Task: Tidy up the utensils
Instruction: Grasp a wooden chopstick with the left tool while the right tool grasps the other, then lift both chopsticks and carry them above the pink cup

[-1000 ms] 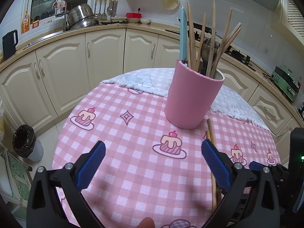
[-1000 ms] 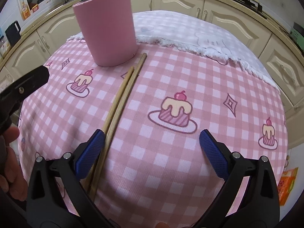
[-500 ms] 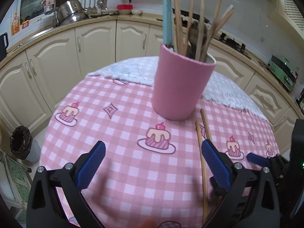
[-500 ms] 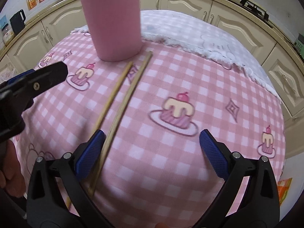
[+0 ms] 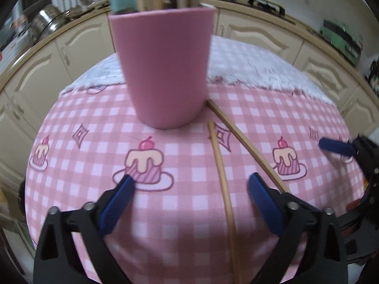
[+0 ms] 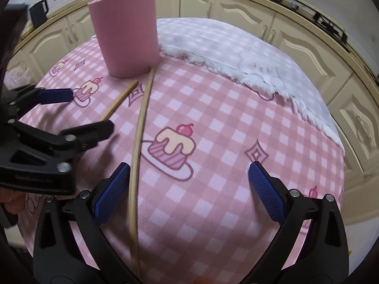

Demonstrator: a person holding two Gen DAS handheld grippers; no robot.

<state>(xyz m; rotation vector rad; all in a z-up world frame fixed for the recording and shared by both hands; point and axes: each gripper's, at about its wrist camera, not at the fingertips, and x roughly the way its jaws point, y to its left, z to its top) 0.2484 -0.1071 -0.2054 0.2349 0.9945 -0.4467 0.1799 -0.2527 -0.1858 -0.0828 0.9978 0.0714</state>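
Closing left gripper [image 5: 189, 196] around one chopstick [image 5: 222, 177], nearer than before | right gripper [image 6: 189, 187] open

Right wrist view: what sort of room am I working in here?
Most likely a home kitchen. Cream cabinets under a countertop curve around the room, a steel pot sits on the counter, and the table has a pink checked cloth and a cup of utensils.

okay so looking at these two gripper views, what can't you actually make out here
- Cup contents: both views, tops cut off by the upper edge, blurred.
- Shorter chopstick: right view, near end hidden behind the left gripper, whose jaws are closing.
- Longer chopstick: left view, near end hidden behind a finger.
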